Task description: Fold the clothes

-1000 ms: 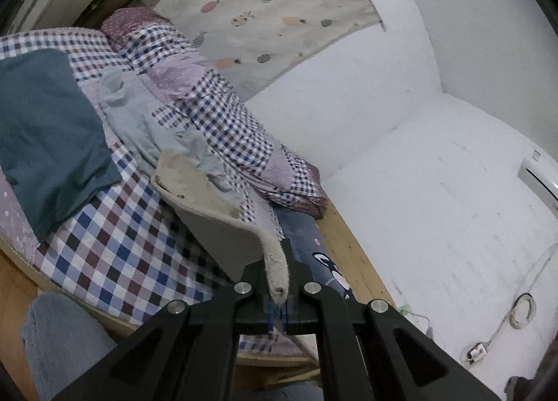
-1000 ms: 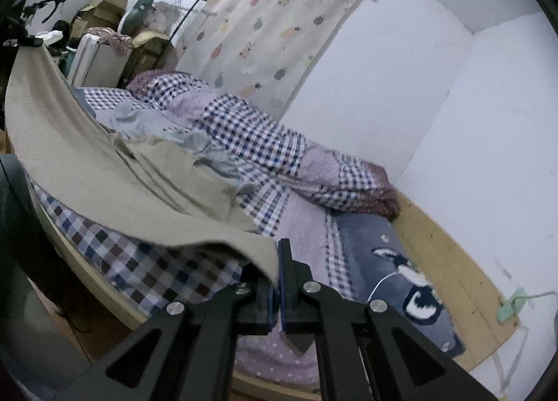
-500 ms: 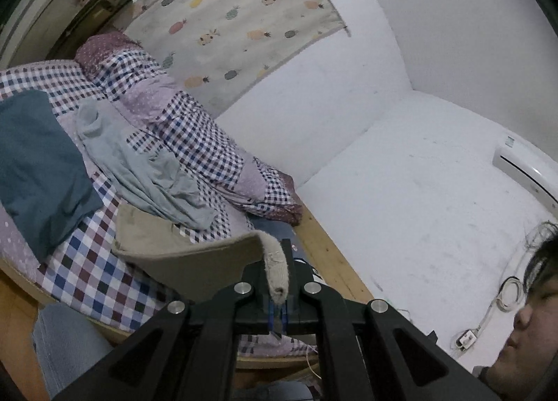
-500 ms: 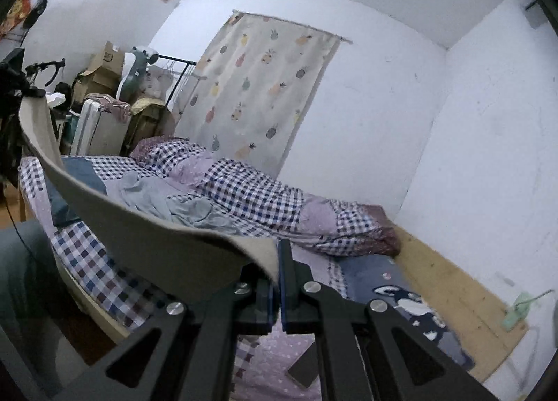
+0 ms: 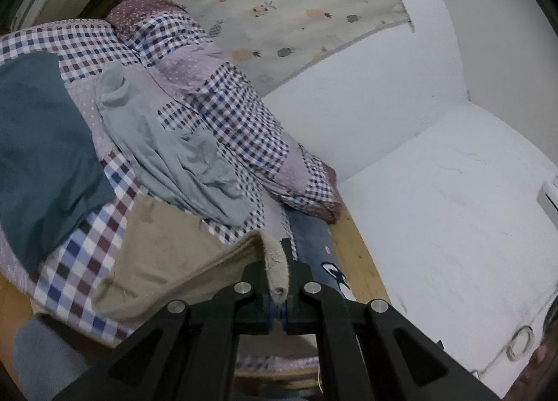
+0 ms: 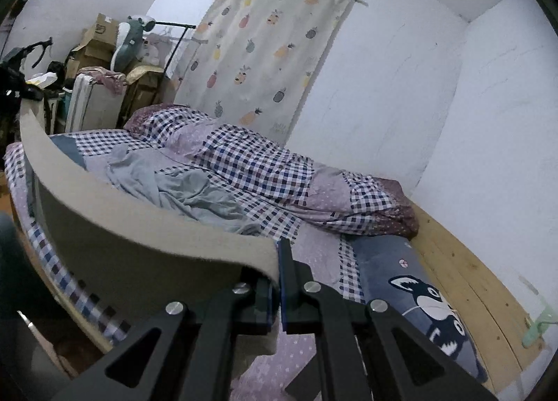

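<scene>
A beige garment (image 5: 164,254) hangs between both grippers over the near edge of the bed. My left gripper (image 5: 278,291) is shut on one corner of it, and its lower part rests on the checked bedsheet (image 5: 80,258). In the right wrist view the beige garment (image 6: 115,240) stretches as a taut band from my right gripper (image 6: 277,282), which is shut on its other corner, off to the far left. A crumpled light grey-blue garment (image 5: 174,157) lies on the bed behind it, and a dark teal garment (image 5: 38,143) lies spread at the left.
A checked quilt (image 6: 265,171) is bunched along the wall side of the bed. A dark blue cartoon blanket (image 6: 418,293) lies at the bed's foot beside a wooden frame (image 6: 467,279). Boxes and a clothes rack (image 6: 115,62) stand by the pineapple curtain (image 6: 265,48). A grey-clad knee (image 5: 42,355) is at lower left.
The beige garment has been lowered from mid-air, and its lower part now lies on the bedsheet. Both grippers have stayed shut on their corners, and both views now look further down at the bed.
</scene>
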Demonstrator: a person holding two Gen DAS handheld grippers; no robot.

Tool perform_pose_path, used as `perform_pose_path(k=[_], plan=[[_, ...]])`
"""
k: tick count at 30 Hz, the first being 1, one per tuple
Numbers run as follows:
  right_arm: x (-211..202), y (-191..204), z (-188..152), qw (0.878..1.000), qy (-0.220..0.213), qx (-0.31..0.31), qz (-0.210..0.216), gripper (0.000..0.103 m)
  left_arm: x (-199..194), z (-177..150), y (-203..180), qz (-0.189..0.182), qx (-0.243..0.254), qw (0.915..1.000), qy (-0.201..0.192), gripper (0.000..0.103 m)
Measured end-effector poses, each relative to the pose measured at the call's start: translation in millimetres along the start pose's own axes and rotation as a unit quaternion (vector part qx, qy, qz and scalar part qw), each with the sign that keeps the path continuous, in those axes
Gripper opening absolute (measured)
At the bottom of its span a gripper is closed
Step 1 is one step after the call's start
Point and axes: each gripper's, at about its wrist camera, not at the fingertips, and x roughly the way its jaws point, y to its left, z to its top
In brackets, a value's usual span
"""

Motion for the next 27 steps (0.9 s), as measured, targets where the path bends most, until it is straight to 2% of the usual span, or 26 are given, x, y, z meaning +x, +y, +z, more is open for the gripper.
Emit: perform_pose_path(k=[3, 7, 11, 17, 23, 24, 26, 27], plan=[[50, -12, 8, 1.0, 0.019, 0.004, 0.015, 0.001, 34, 25, 12, 0.027, -0.003, 0.9996, 0.0, 0.0], [142, -18, 5, 0.997, 0.061, 0.011, 0.054, 0.001, 106, 60, 44, 0.071, -0.006, 0.9973, 0.018, 0.0], [240, -19, -9, 0.988, 0.12, 0.015, 0.091, 0.001, 189, 83, 83, 0.123, -0.014, 0.9912, 0.046, 0.0], [396, -10, -53, 0.961, 0.239, 0.032, 0.138, 0.001, 307, 103, 153, 0.216, -0.033, 0.9722, 0.085, 0.0], [462, -20, -104, 0.933, 0.321, 0.106, 0.124, 0.001, 383, 106, 204, 0.283, -0.028, 0.9523, 0.11, 0.001], [472, -22, -112, 0.927, 0.333, 0.12, 0.12, 0.004, 394, 104, 212, 0.293, -0.025, 0.9481, 0.121, 0.001], [492, -27, -129, 0.915, 0.358, 0.148, 0.113, 0.037, 407, 104, 224, 0.293, -0.032, 0.9458, 0.135, 0.003], [502, -29, -137, 0.908, 0.37, 0.162, 0.109, 0.045, 409, 105, 229, 0.286, -0.04, 0.9474, 0.138, 0.008]])
